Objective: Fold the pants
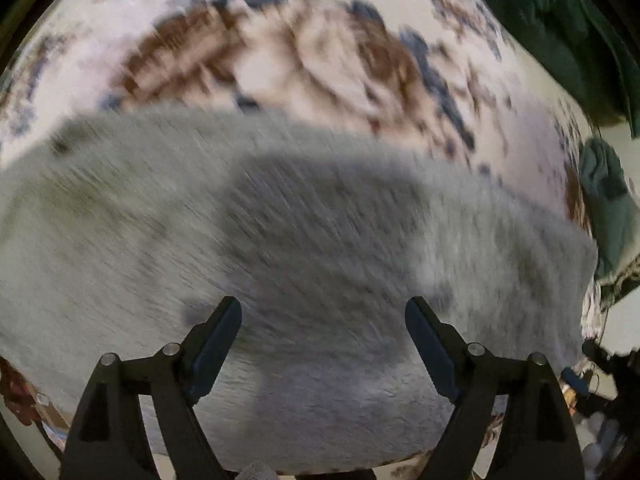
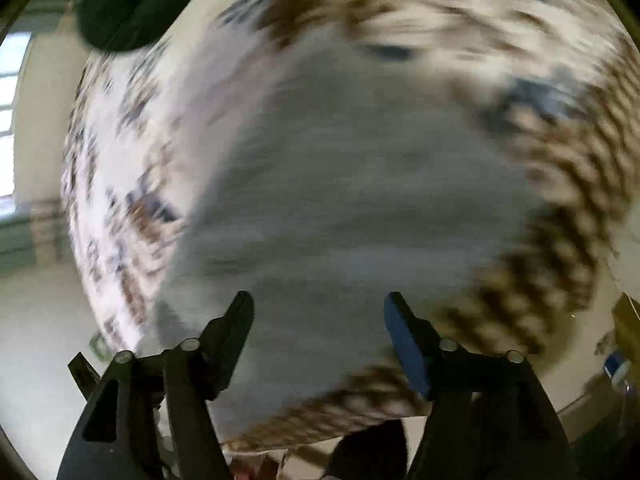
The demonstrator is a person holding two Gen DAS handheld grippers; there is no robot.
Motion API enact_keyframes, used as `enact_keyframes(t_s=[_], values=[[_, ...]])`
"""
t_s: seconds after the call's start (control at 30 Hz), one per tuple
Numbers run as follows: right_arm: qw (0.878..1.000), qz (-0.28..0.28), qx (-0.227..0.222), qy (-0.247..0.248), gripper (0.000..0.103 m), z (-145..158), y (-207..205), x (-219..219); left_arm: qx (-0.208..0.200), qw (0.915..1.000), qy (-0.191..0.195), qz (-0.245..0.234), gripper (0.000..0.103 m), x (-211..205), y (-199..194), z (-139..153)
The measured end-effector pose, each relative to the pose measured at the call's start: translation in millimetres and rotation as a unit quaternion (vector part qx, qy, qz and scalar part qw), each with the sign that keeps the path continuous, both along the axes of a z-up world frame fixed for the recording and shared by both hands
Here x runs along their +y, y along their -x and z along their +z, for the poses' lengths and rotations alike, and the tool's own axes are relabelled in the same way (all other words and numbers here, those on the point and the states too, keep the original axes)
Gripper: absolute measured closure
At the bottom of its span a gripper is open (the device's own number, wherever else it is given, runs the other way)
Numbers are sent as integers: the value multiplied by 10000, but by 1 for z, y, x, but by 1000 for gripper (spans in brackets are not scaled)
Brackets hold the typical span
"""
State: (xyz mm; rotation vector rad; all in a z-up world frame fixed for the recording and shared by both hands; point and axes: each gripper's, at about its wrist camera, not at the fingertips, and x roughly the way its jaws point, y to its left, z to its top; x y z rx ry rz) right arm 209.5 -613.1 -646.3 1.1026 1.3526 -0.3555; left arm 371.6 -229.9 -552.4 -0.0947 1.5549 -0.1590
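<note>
- The pants (image 1: 304,232) look like soft, fuzzy grey fleece. I judge them light and floppy, likely to sag and drag when lifted, not slippery.
- They lie spread flat on a patterned cloth (image 1: 224,52) in white, brown and blue; I cannot tell what surface is under it.
- Both views are badly blurred, so I can't pick out waistband, legs or hems with any certainty.
- My left gripper (image 1: 323,340) hangs over the grey fabric, fingers spread wide, nothing between them.
- My right gripper (image 2: 319,338) is likewise spread and empty above the pants (image 2: 360,184).
- I'd pinch at an outer edge or corner, one gripper on each, so the layer lifts evenly.
- A dark green cloth (image 1: 560,28) lies at the far side, apart from the pants.
</note>
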Motion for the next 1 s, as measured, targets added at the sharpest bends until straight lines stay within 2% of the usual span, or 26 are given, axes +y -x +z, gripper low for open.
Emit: enact_keyframes(t_s=[0.1, 0.17, 0.23, 0.33, 0.37, 0.4, 0.47, 0.5, 0.57, 0.6, 0.7, 0.77, 0.83, 1.0], values=[[9995, -253, -100, 148, 26, -31, 41, -24, 104, 9999, 4, 1, 20, -10, 8, -21], [9988, -451, -189, -19, 26, -56, 53, -36, 19, 9999, -138, -75, 20, -15, 7, -29], [9930, -832, -733, -400, 26, -76, 59, -48, 5, 9999, -138, -73, 18, -16, 4, -35], [9790, -1267, -1472, -614, 25, -89, 56, -62, 39, 10000, 13, -38, 9, -16, 0, -42], [9758, -1333, -1615, -633, 25, -92, 55, -64, 51, 10000, 78, -23, 2, -16, -1, -45], [9715, -1408, -1783, -674, 25, -95, 51, -67, 77, 9998, 168, -15, 0, -17, -2, -48], [9618, -1617, -2047, -834, 26, -103, 44, -72, 125, 9999, 103, -14, 0, -19, -5, -53], [9580, -1739, -2103, -883, 29, -107, 42, -73, 167, 9999, 38, -20, 0, -21, -6, -55], [9519, -1934, -2169, -968, 62, -111, 41, -77, 242, 9995, -181, -40, 0, -30, -8, -60], [9509, -1948, -2191, -989, 83, -108, 41, -77, 253, 9992, -305, -50, 0, -34, -8, -61], [9501, -1929, -2316, -801, 84, -86, 41, -71, 454, 9979, -451, -20, 0, -44, -13, -60], [9507, -1812, -2430, -660, 84, -60, 42, -67, 410, 9987, -248, 162, 0, -42, -13, -48], [9520, -1632, -2538, -518, 84, -33, 40, -61, 182, 9994, -22, 298, 0, -32, -14, -26], [9540, -733, -2907, -90, 84, 51, 19, -12, -483, 9980, 102, 384, 0, 6, -4, 42]])
